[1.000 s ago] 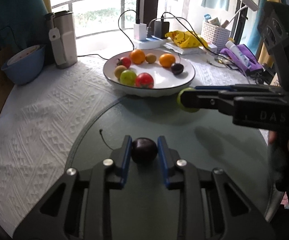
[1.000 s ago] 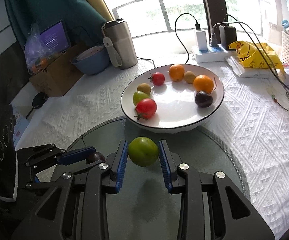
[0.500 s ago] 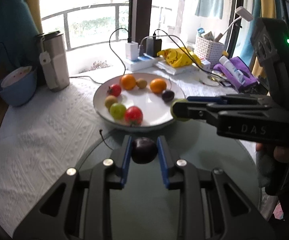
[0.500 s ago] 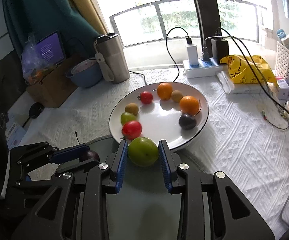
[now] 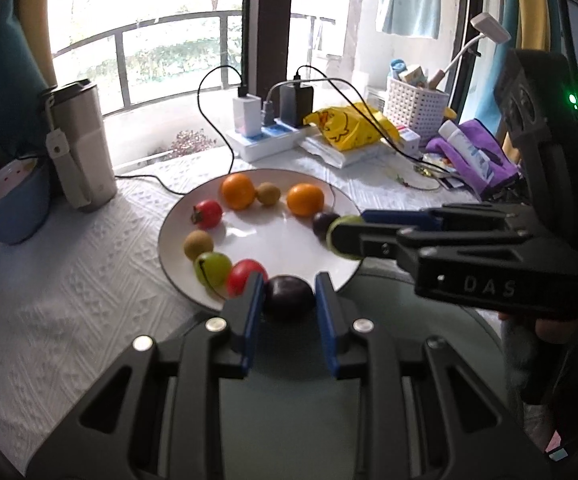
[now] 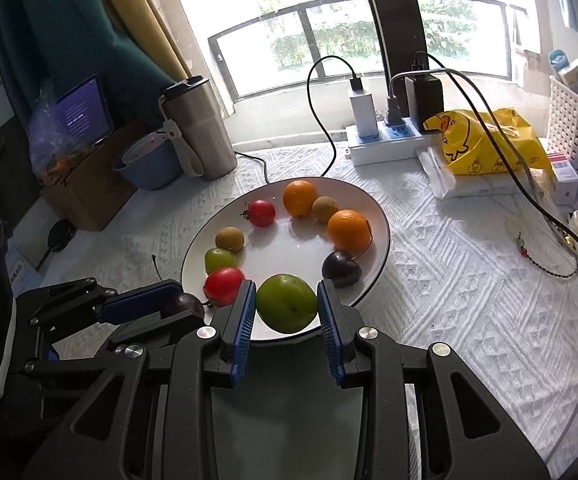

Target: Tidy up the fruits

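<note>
A dark plum is gripped between the blue pads of the left gripper, and a green fruit is clenched in the same way by the right gripper. Each fruit is pinched across its widest part, presumably so that it cannot roll out while carried.

Both loads are held just over the near rim of the plate, the landmark for everything here. The plum is poised at the near edge, just beside a red tomato; the green fruit is held over the near edge between that tomato and a second plum already lying on the plate. On the plate, the fruits are laid in a ring along the rim: two oranges at the far side with a small brown fruit between them, a second tomato and another brown fruit on the left, and a green grape-like fruit next to the near tomato. The middle is left bare.

The two gaps at the near side appear to be the intended spots, so that the ring is closed. The task is judged nearly done: only lowering and releasing seem to be left. The neighbouring fruits could be nudged if the pads are opened too close to them.
</note>
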Motion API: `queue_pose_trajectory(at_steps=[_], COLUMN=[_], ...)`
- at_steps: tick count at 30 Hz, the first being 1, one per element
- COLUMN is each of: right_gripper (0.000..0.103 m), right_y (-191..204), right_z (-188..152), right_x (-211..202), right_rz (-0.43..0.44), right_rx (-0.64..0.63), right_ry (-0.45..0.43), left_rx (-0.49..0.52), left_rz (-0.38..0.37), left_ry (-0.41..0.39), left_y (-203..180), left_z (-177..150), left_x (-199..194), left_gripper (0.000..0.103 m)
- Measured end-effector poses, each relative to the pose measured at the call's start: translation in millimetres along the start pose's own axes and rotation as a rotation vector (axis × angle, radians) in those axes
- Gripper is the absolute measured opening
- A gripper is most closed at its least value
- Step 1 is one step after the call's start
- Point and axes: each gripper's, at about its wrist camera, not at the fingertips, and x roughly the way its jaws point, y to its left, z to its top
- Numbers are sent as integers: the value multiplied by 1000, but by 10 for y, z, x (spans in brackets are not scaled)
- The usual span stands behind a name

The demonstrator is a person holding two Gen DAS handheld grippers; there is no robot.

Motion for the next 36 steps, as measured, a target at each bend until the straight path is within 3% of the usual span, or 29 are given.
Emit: queue_pose_trajectory(at_steps=[17,36], right_gripper=[34,35], right_y=[-93,122], right_z=[13,-16], right_x=[85,-153], right_rz=[-1,-51], right_rx=[15,-10], right_ry=[13,-9], left_rx=[-13,-47], left_rz=[-18,-18], left_ry=[48,-7], left_y=[-6,29], left_z=[98,49], left_x=[253,-111], left_gripper=[28,31])
